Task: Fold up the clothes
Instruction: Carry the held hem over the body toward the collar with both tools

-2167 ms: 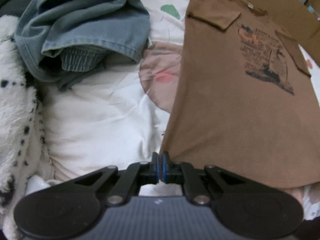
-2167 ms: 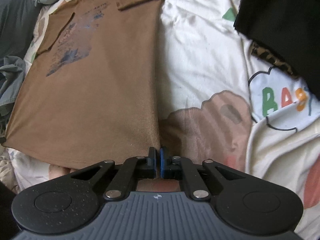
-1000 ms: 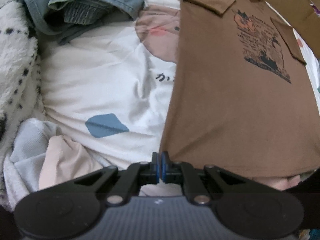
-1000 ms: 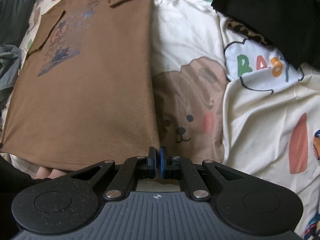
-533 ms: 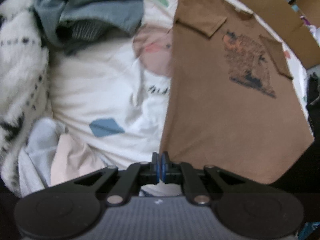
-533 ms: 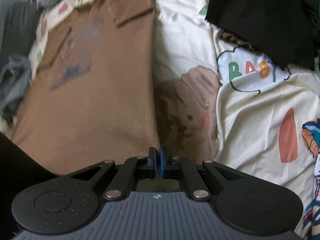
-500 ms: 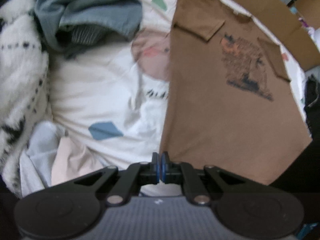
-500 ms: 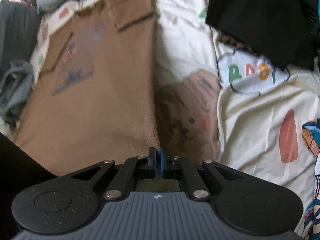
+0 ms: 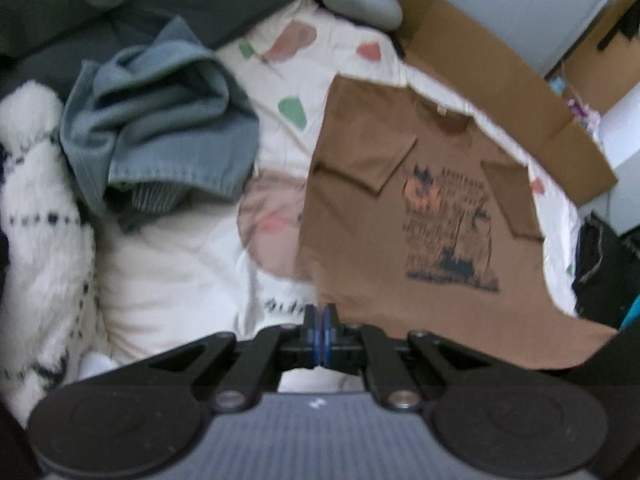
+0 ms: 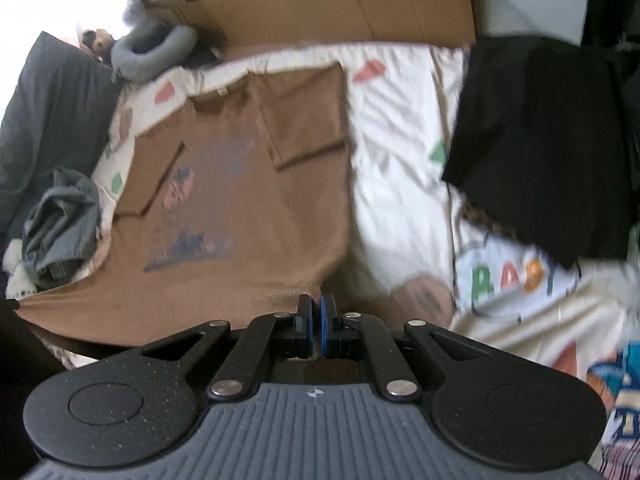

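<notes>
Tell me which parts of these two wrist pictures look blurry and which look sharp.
Left wrist view: the brown T-shirt and its print are smeared, while the left claw is crisp. Right wrist view: the shirt and black garment are streaked, the right claw sharp; both bend at the edges.

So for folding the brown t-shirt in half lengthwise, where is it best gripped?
At the two bottom hem corners, approached from the hem end. The brown t-shirt lies flat with sleeves folded in, so the corners are free edges. The left gripper and right gripper are each shut on one corner.
</notes>
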`<state>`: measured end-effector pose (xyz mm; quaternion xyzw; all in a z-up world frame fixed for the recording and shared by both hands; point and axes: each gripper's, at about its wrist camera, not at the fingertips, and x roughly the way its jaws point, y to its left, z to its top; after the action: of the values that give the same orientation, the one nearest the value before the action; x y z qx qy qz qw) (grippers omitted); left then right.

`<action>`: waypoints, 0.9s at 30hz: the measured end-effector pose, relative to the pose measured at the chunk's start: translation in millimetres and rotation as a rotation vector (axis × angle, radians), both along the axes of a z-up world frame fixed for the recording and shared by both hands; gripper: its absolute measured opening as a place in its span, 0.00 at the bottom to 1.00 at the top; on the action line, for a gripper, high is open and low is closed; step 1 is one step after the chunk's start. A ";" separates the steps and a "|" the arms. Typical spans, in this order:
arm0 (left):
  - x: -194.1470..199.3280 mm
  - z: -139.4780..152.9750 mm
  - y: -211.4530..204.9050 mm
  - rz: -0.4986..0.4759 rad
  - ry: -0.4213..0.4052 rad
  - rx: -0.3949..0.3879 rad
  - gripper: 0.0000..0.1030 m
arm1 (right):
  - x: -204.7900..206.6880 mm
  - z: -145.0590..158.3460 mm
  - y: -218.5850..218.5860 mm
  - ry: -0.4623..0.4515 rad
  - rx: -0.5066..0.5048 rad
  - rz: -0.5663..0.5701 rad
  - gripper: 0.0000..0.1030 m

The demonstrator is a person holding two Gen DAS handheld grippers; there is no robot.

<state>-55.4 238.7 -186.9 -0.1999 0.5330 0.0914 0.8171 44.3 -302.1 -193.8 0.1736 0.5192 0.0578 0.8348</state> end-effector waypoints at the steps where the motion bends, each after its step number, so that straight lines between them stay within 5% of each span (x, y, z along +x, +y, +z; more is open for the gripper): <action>1: 3.7 5.5 1.7 0.004 -0.015 0.000 0.02 | 4.5 5.3 0.2 -0.019 -0.001 -0.001 0.01; 13: 67.2 38.5 11.1 -0.018 -0.162 0.021 0.02 | 67.2 44.2 -9.0 -0.125 -0.008 -0.053 0.01; 27: 136.4 24.4 40.5 0.019 -0.224 0.013 0.02 | 149.8 46.3 2.3 -0.126 -0.057 -0.034 0.01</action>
<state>81.0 279.2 -162.6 -0.2085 0.4356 0.0797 0.8720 194.2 -299.9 -147.5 0.1547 0.4639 0.0396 0.8714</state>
